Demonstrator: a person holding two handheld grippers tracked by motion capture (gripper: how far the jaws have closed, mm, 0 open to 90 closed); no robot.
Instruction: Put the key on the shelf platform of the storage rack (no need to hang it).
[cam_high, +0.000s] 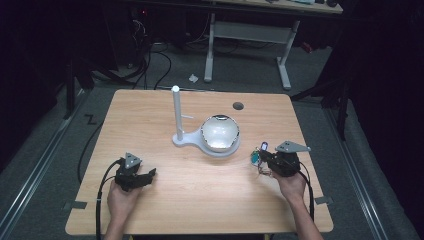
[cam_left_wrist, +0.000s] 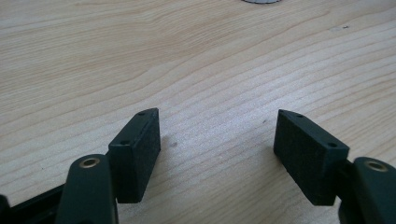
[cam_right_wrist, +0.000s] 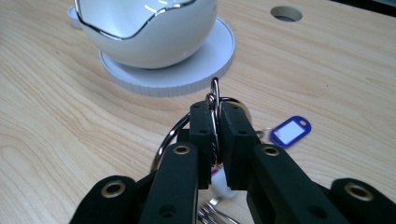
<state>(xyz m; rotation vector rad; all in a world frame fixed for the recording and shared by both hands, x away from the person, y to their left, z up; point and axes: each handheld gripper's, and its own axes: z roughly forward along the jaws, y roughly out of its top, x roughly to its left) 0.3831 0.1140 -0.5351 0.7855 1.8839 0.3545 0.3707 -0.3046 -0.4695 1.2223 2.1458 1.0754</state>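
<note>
Keyring (cam_high: 258, 159), a bunch of metal rings with a small blue tag, hangs at the tip of the right gripper (cam_high: 265, 159) near the right edge of a wooden table (cam_high: 165, 200), seen from the high view. It sits just clear of the round white base (cam_high: 192, 139) that carries a white bowl-shaped dish (cam_high: 220, 132) and a tall white post (cam_high: 176, 112). A hand (cam_high: 290, 185) holds that gripper from below, its grey plate on top. Well apart, at the table's left, the left gripper (cam_high: 150, 174) lies low over bare wood in the other hand (cam_high: 121, 197), its tips pointing toward the middle.

From the left gripper view, the two black jaws stand wide apart with nothing but wood grain between the pads (cam_left_wrist: 142, 149); a sliver of the white base shows at the top edge.

From the right gripper view, the jaws are drawn together and clamped on the keyring (cam_right_wrist: 215, 100): one thin steel ring stands upright in the narrow slit between the pads (cam_right_wrist: 201, 135), rising just above their tips, while further loops spill out to the left and below. The blue tag (cam_right_wrist: 290, 131) with its white label hangs just beside the right-hand jaw, over the table. Beyond the tips sits the dish (cam_right_wrist: 149, 32) on its ribbed base (cam_right_wrist: 187, 74), near the ring but not touching it, and a round hole (cam_right_wrist: 286, 13) in the tabletop lies farther back.
</note>
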